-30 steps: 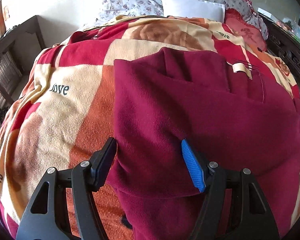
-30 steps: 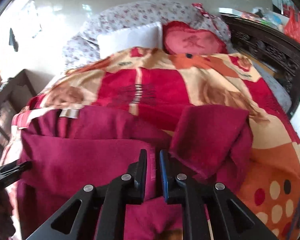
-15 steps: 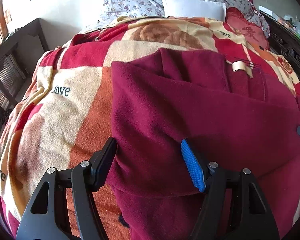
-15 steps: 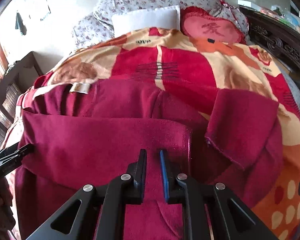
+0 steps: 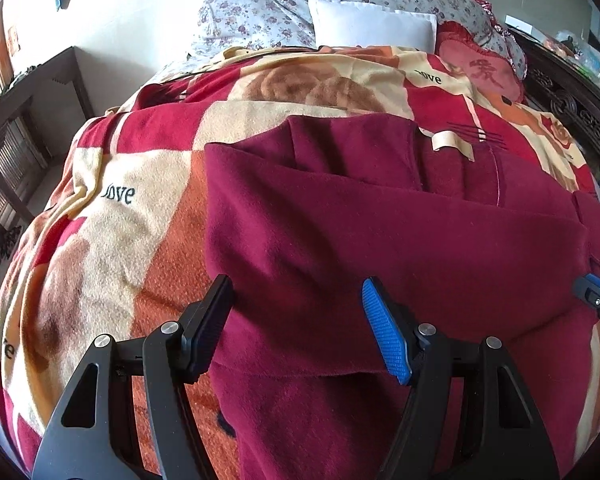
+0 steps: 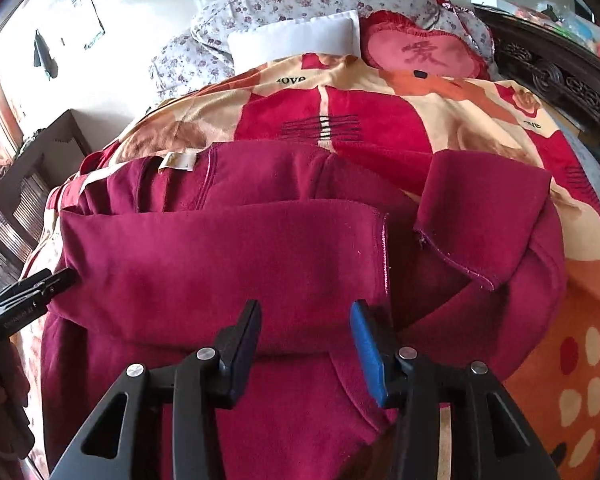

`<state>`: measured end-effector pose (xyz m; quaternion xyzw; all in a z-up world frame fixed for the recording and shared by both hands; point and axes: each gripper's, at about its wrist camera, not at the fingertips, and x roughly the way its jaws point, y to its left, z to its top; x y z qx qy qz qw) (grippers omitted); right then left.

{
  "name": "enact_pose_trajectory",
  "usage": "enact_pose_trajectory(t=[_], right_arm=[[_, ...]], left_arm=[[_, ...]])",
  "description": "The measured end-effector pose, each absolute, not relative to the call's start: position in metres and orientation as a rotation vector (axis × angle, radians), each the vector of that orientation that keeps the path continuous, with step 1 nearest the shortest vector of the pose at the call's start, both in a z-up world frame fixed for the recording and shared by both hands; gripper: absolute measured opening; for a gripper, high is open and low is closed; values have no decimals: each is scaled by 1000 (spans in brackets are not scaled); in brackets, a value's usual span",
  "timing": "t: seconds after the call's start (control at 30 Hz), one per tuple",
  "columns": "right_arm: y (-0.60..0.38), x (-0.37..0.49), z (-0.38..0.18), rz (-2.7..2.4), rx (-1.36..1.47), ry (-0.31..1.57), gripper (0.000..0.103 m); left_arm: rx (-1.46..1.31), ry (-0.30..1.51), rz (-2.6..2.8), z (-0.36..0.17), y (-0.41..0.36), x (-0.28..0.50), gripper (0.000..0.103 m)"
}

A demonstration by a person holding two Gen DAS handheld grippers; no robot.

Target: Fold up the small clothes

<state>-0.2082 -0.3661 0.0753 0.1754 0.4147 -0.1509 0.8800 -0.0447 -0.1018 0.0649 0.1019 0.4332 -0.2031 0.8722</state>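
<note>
A dark red fleece garment (image 5: 380, 232) lies on the bed blanket, a wide flap folded over its near part. A cream label (image 5: 448, 142) shows at its far edge. My left gripper (image 5: 300, 320) is open, its jaws standing over the flap's left near edge. In the right wrist view the same garment (image 6: 228, 256) lies folded, with a sleeve (image 6: 488, 216) turned back at the right. My right gripper (image 6: 304, 340) is open over the flap's right near edge, with nothing between the jaws. Each gripper's tip shows at the edge of the other's view.
A red, orange and cream patterned blanket (image 5: 112, 232) covers the bed. A white pillow (image 5: 372, 24), a floral pillow and a red heart cushion (image 6: 424, 56) lie at the head. Dark wooden furniture (image 5: 20, 128) stands left; a carved bed rail (image 6: 560, 88) runs right.
My right gripper was shut on the flap's edge and has opened, letting it go. The flap now lies flat over the garment. My left gripper stayed open.
</note>
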Motion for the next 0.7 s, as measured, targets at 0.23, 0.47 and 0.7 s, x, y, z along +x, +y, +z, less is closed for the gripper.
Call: enact_pose_trajectory(t=[0.23,0.47,0.7], right_arm=[[-361,-212,79,-299,363,861,44],[-364,-213,69,-310,366,898,44],[-344,-214,81,-201,398,865,44]], left_arm=[[211,906,-419,64,-99,-48,68],[193,942,-352,50,-74,-38,68],[76,979,-341,49,-33,-30,68]])
